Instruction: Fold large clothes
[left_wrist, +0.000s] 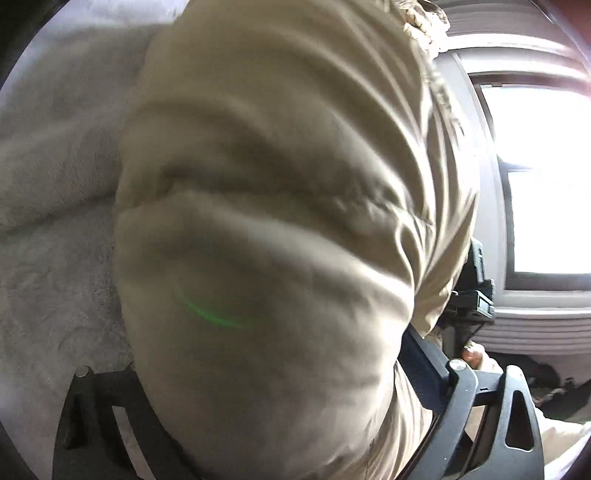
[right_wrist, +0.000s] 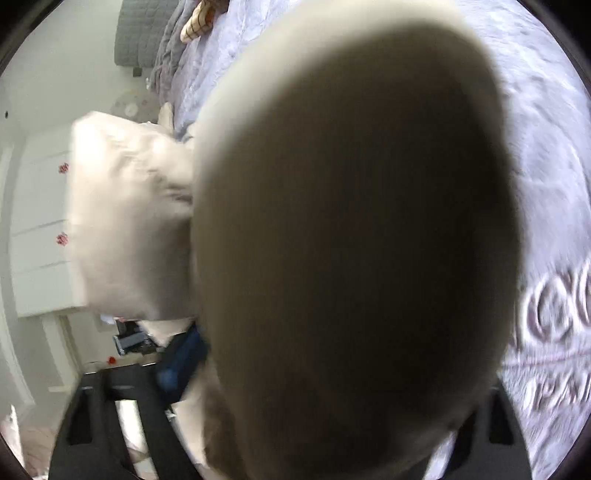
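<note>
Draping over both grippers' jaws, beige garment hides their state; bedspread lettering blurred unreadable.

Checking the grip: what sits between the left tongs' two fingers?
In the left wrist view, bunched beige cloth garment fills the gap between the left tongs, hiding the fingertips.
</note>
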